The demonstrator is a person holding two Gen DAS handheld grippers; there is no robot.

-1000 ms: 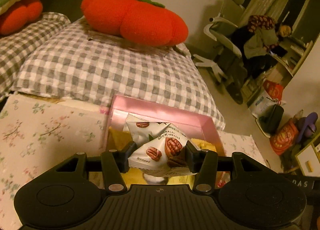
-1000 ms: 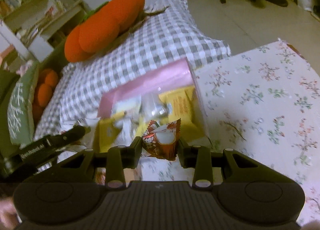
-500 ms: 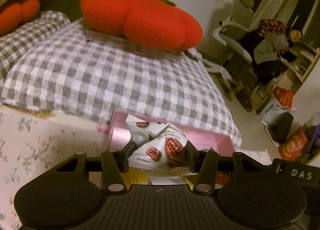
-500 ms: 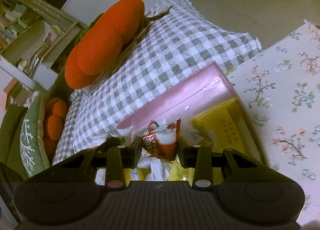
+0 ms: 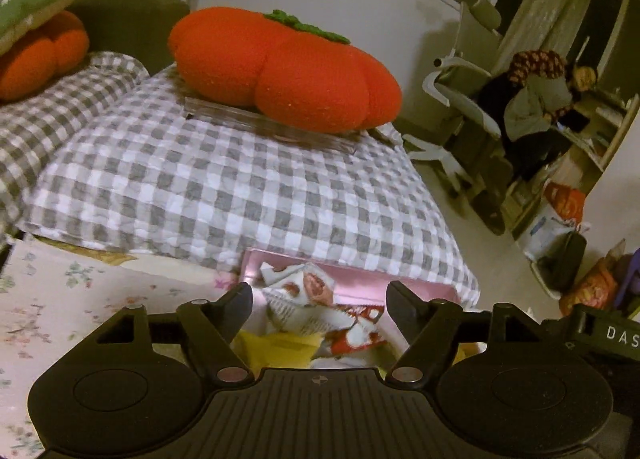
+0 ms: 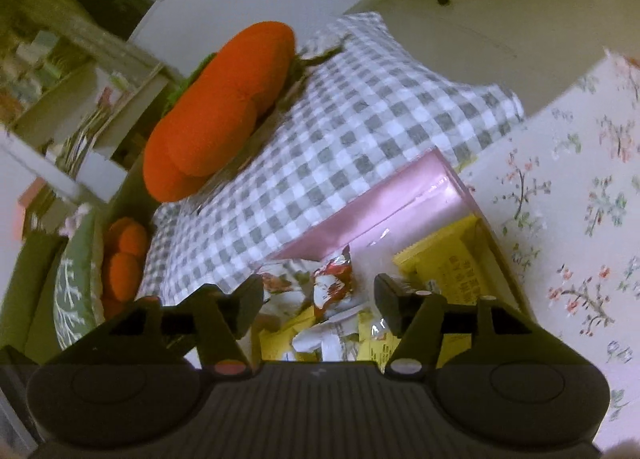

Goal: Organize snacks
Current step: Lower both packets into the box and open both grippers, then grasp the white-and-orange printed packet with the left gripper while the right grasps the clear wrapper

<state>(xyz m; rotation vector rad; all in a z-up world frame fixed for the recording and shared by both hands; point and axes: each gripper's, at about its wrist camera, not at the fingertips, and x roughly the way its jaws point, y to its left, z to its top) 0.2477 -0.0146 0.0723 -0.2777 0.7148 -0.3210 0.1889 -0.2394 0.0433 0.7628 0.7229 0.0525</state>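
A pink box (image 5: 360, 281) (image 6: 384, 199) stands on the flowered cloth against a checked cushion and holds several snack packs. My left gripper (image 5: 320, 297) is open above it; the white pecan pack (image 5: 298, 291) lies loose in the box below the jaws, beside a red and white pack (image 5: 356, 333). My right gripper (image 6: 320, 291) is open over the same box; the red and white snack pack (image 6: 332, 285) lies loose between its jaws on the pile. Yellow packs (image 6: 448, 263) fill the box's right side.
A grey checked cushion (image 5: 224, 187) with an orange pumpkin pillow (image 5: 288, 67) lies right behind the box. The flowered cloth (image 6: 580, 199) spreads to the right of the box. An office chair and bags (image 5: 560, 219) stand on the floor at far right.
Both grippers have opened. The pecan pack dropped from the left gripper and the red and white pack from the right gripper into the pink box.
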